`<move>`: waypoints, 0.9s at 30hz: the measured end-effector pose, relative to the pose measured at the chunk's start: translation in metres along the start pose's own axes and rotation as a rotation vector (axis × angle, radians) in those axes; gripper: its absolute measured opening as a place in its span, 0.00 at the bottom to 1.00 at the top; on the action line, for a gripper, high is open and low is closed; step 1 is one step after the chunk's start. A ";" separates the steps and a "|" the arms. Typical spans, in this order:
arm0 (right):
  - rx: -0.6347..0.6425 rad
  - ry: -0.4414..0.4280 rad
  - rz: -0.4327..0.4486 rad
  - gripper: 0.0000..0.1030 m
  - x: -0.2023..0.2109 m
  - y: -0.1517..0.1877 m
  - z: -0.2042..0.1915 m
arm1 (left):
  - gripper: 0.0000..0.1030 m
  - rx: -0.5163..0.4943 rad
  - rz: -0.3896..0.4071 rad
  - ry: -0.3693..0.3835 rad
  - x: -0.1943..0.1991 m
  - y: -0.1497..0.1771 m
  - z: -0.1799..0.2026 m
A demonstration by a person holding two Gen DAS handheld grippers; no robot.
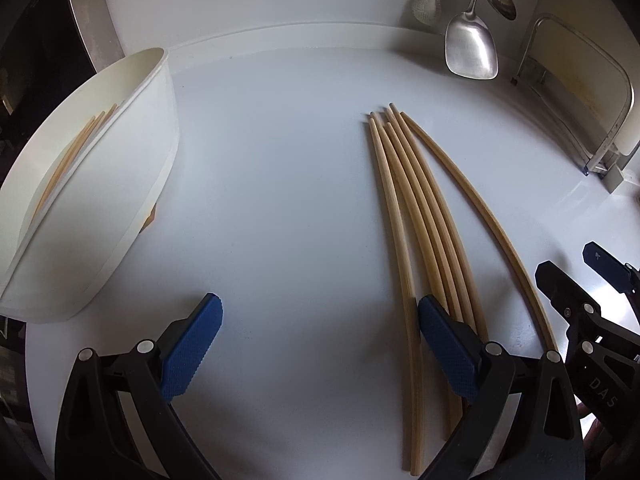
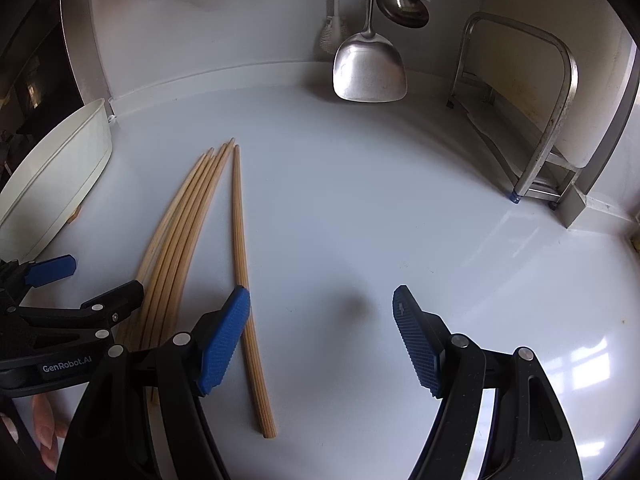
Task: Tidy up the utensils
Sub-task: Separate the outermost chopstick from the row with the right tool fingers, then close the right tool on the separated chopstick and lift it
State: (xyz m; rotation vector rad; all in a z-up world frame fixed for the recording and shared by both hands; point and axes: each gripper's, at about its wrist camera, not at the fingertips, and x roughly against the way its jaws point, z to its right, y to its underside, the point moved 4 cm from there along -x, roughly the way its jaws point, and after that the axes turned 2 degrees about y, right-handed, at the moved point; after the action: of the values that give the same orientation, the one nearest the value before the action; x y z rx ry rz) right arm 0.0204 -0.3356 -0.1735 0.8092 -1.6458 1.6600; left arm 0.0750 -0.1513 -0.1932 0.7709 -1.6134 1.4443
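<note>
left gripper (image 1: 320,344) wide, empty | right gripper (image 2: 322,340) wide, empty | chopsticks (image 1: 416,216) lie lengthwise between them, pointing away; left one's nearer

Hanging spatula (image 2: 370,70), ladle (image 2: 402,6), steel rack (image 2: 560,92)

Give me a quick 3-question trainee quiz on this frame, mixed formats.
1. True or false: the left gripper is shut on a chopstick.
2. Multiple choice: where do the loose chopsticks lie?
A. in the white container
B. flat on the white counter
C. hanging on the wall
3. Short answer: what already sits inside the white container?

Key
1. False: both the left gripper and the right gripper stand open and empty.
2. B
3. A few chopsticks, lying along its inside.
</note>
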 end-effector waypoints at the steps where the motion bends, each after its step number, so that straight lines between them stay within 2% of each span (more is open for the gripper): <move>1: 0.005 -0.004 -0.002 0.69 -0.001 0.000 -0.002 | 0.93 0.001 0.001 -0.004 0.000 -0.001 -0.001; 12: 0.121 0.001 -0.011 0.69 -0.011 -0.002 -0.019 | 0.94 0.033 0.009 -0.025 -0.005 -0.009 -0.012; 16: 0.125 -0.009 -0.003 0.68 -0.014 -0.004 -0.020 | 0.94 0.042 0.005 -0.024 -0.008 -0.014 -0.011; 21: 0.136 -0.024 0.010 0.68 -0.014 -0.004 -0.024 | 0.94 0.009 0.026 -0.041 -0.009 -0.019 -0.005; 24: 0.152 -0.046 0.009 0.58 -0.012 -0.003 -0.028 | 0.86 0.000 0.040 -0.017 -0.005 -0.017 -0.003; 26: 0.148 -0.071 -0.001 0.50 -0.012 -0.003 -0.030 | 0.71 0.008 0.038 0.022 -0.004 -0.017 0.000; 27: 0.150 -0.084 -0.004 0.42 -0.012 -0.004 -0.032 | 0.68 0.003 0.040 0.024 -0.003 -0.018 0.002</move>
State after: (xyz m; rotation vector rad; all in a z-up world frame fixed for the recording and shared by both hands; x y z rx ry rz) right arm 0.0309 -0.3042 -0.1815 0.9671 -1.5884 1.7842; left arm 0.0915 -0.1559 -0.1874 0.7241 -1.6170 1.4790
